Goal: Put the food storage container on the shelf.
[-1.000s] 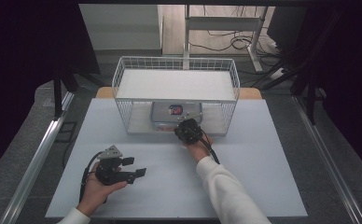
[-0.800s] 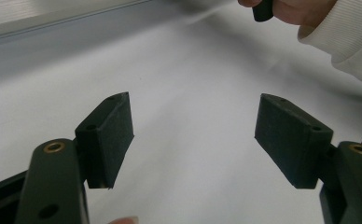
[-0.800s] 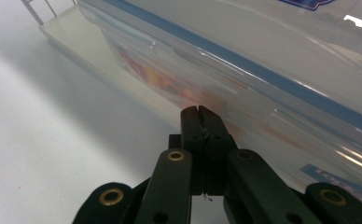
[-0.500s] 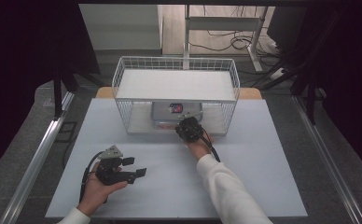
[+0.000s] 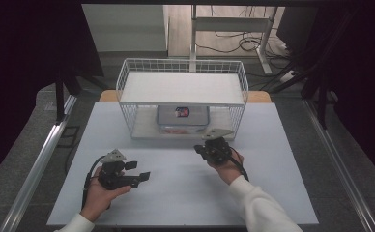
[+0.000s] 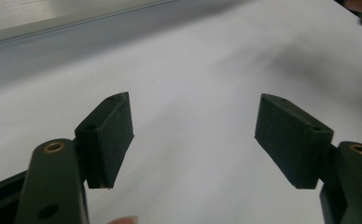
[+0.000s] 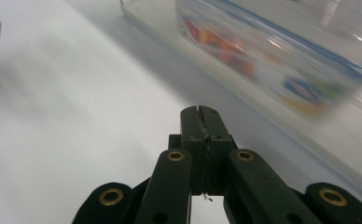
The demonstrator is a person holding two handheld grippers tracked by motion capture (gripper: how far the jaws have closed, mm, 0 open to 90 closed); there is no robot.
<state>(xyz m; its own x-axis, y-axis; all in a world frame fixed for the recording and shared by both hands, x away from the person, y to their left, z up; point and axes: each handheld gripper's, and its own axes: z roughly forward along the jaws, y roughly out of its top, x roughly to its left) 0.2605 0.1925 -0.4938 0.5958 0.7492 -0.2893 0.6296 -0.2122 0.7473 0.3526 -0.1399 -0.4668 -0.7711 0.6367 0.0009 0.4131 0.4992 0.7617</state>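
My left gripper point(image 5: 136, 171) is spread wide over the table point(image 5: 185, 193). Right gripper point(image 5: 201, 151) is pressed together, empty, near the rack point(image 5: 181, 88) with the box point(image 5: 182, 118).

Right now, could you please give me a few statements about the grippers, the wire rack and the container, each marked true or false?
1. The left gripper is open, with nothing between its jaws. True.
2. The right gripper is clamped on the plastic container. False: its jaws are shut on nothing, in front of the rack.
3. The container sits on the lower level of the white wire rack. True.
4. The container sits on the rack's top shelf. False: that shelf is bare.
5. Both grippers are over the white tabletop. True.
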